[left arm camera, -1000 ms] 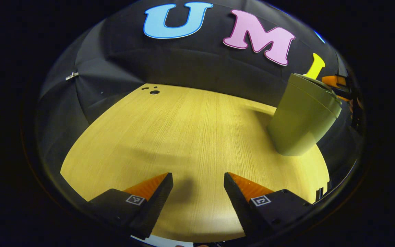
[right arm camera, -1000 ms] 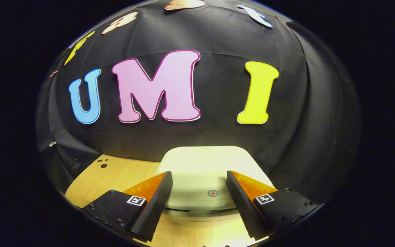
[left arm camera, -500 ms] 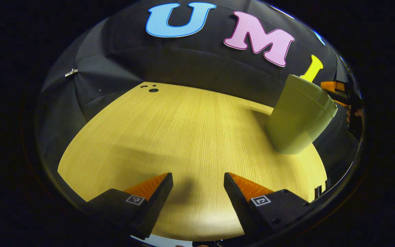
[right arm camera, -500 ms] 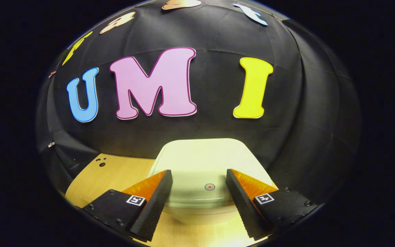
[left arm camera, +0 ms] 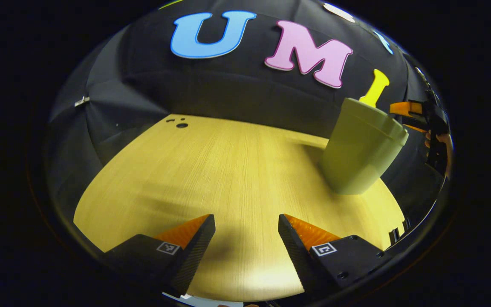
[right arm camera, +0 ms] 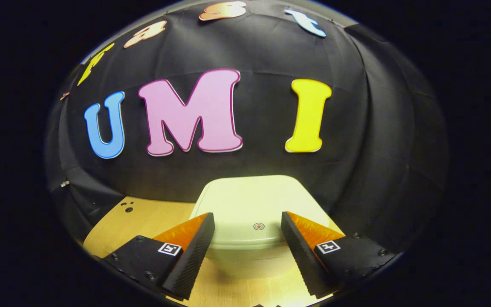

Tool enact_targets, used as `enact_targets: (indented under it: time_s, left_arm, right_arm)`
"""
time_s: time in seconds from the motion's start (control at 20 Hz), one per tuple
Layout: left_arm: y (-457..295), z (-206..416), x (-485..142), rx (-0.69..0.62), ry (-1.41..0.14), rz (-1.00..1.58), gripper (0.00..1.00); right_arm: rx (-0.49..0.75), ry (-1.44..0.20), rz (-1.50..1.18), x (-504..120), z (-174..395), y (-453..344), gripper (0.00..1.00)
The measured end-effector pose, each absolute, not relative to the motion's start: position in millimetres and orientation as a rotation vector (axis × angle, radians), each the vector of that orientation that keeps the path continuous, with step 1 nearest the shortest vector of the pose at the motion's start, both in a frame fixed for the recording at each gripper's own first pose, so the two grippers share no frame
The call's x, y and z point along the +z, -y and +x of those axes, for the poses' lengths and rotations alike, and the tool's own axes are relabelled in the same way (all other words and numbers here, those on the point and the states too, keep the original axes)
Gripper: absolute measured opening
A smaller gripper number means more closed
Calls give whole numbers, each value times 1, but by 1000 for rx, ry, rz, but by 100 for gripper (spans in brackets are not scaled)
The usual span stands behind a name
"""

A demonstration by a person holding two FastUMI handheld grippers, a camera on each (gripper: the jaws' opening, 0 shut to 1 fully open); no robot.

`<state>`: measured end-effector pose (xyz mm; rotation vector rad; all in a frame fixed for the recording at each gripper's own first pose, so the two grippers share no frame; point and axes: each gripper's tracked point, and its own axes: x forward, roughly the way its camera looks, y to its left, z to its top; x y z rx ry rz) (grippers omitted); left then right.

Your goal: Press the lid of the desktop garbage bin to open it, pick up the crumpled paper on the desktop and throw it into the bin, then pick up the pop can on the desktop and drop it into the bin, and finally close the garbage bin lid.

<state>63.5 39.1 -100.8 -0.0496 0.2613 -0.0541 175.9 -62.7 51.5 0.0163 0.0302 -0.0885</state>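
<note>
Pale green plastic, light and rigid by the look: the bin [right arm camera: 245,251] stands on the worktop [left arm camera: 211,170], lid [right arm camera: 249,204] down. Right claw [right arm camera: 245,230] gapes empty just before the lid's dot [right arm camera: 258,226], the spot to press. Left claw [left arm camera: 245,232] is well away from the bin, parted, empty.

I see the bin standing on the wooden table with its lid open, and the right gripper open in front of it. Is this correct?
Not quite: the lid is closed, lying flat on the bin, as the right gripper view shows. The rest holds: the bin stands on the wooden table, and the right gripper is open in front of it, holding nothing.
</note>
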Motion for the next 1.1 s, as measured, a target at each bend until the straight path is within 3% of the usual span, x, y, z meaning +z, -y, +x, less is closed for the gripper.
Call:
enact_targets:
  time_s: [0.55,0.7,0.9,1.1]
  left_arm:
    - [25,37,21,-32,20,54,96]
    - [54,27,25,4,68,46,96]
    - [91,22,5,0,12,1,96]
    - [97,24,8,-22,2,37,96]
  right_arm:
    - [19,21,-6,53,83,36,98]
    - [114,-2,-40,31,61,29,98]
    - [209,-98,-57,-9,44,37,98]
    - [205,-158,-1,-28,41,44,98]
